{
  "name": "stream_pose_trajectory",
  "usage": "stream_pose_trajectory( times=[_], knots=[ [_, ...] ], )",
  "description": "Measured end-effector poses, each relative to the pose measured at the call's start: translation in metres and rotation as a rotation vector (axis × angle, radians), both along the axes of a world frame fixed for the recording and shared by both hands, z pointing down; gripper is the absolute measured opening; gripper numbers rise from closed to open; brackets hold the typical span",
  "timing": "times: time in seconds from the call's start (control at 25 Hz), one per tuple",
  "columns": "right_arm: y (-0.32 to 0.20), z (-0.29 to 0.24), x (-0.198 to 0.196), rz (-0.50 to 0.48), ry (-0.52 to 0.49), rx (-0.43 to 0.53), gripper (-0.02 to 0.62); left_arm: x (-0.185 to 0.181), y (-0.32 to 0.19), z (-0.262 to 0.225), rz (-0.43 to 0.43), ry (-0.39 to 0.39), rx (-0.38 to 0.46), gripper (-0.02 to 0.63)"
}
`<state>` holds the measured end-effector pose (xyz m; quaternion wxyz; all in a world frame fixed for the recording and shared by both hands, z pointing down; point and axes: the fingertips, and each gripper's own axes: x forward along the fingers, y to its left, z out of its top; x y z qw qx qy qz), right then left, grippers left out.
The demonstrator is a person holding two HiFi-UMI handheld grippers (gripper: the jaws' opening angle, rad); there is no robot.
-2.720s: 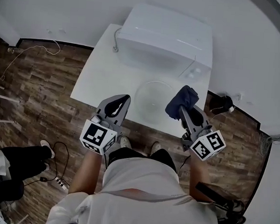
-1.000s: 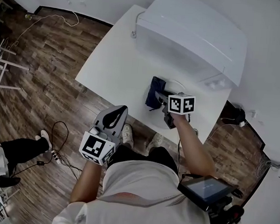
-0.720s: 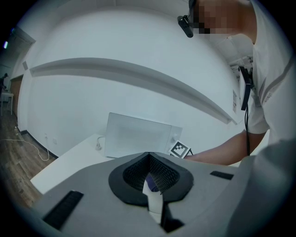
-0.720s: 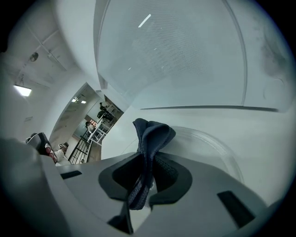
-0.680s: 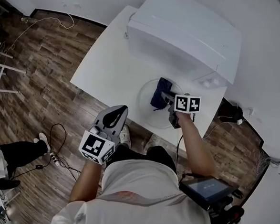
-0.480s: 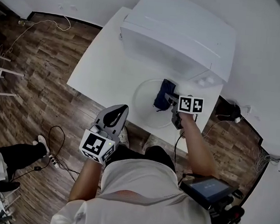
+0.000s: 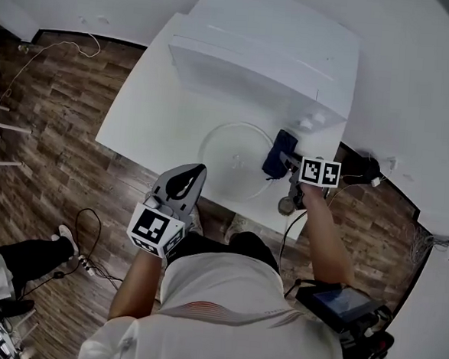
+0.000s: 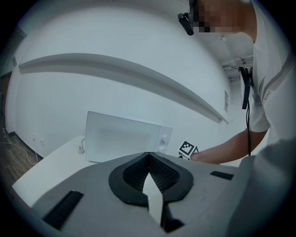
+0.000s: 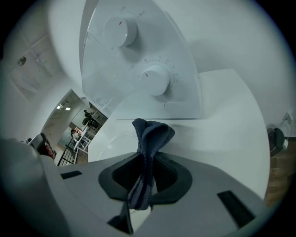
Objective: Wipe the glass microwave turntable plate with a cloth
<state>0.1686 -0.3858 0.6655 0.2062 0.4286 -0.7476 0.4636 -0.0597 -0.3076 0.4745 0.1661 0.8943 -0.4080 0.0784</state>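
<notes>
The clear glass turntable plate [image 7: 225, 163] lies flat on the white table [image 7: 148, 120] in front of the microwave [image 7: 264, 51]. My right gripper [image 7: 285, 161] is shut on a dark blue cloth [image 7: 277, 152] and holds it down at the plate's right rim. In the right gripper view the cloth [image 9: 149, 152] stands bunched between the jaws, with the plate's rim [image 9: 111, 139] faint to its left. My left gripper [image 7: 179, 185] hangs shut and empty off the table's near edge, short of the plate; its shut fingertips [image 8: 149, 173] point toward the microwave [image 8: 125, 137].
The microwave's knobs [image 9: 156, 78] face the right gripper closely. The table's right edge [image 7: 315, 197] lies just beside the right gripper. A power cord [image 7: 57, 48] trails on the wooden floor at the left. A seated person's legs [image 7: 20, 256] show at the lower left.
The right gripper has dragged the cloth across the plate from its middle to its right rim. The left gripper has kept its place.
</notes>
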Motion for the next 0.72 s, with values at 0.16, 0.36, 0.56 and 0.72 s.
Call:
stream_pose_trajectory(
  times=[0.16, 0.36, 0.56, 0.72],
  knots=[
    [0.004, -0.018, 0.001, 0.003, -0.048, 0.076, 0.061, 0.007, 0.002, -0.002, 0.014, -0.006, 0.002, 0.011],
    [0.018, -0.103, -0.036, -0.008, -0.246, 0.3, 0.061, -0.001, 0.002, -0.005, -0.005, -0.016, 0.012, 0.011],
    [0.039, -0.168, -0.099, -0.083, -0.346, 0.49, 0.061, -0.018, 0.006, -0.002, -0.033, -0.02, 0.003, 0.011],
    [0.062, -0.171, -0.163, -0.21, -0.353, 0.53, 0.061, -0.033, 0.012, 0.0, -0.042, -0.02, 0.0, 0.011]
  ],
)
